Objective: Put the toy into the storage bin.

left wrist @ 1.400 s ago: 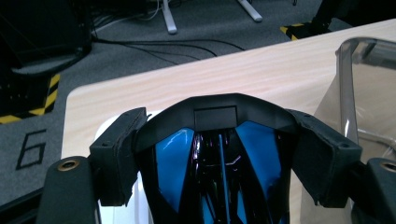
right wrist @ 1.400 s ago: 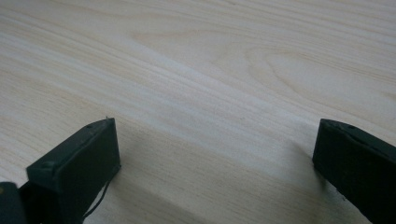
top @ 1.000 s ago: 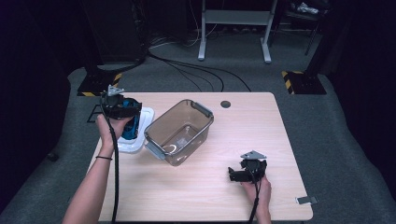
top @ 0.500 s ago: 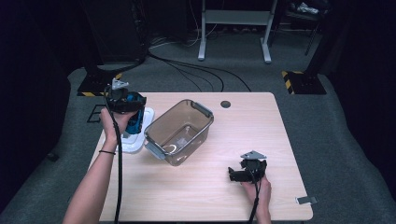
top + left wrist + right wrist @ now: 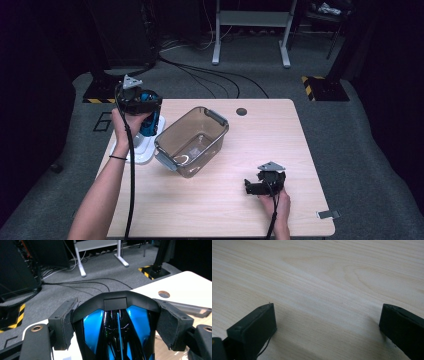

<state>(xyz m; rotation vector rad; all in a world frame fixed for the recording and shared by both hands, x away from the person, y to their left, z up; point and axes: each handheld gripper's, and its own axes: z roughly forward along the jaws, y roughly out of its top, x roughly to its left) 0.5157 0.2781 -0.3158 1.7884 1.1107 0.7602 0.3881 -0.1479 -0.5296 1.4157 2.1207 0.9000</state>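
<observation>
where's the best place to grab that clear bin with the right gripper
Take the clear bin by its near long rim, coming from above with one of the fingers inside and one outside. It stands upright and open-topped, and its thin wall faces the right gripper, which rests open on the table.

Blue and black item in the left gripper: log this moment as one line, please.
left gripper: shut on blue and black item, above white lid | right gripper: open, on table | clear bin: mid-table
</observation>
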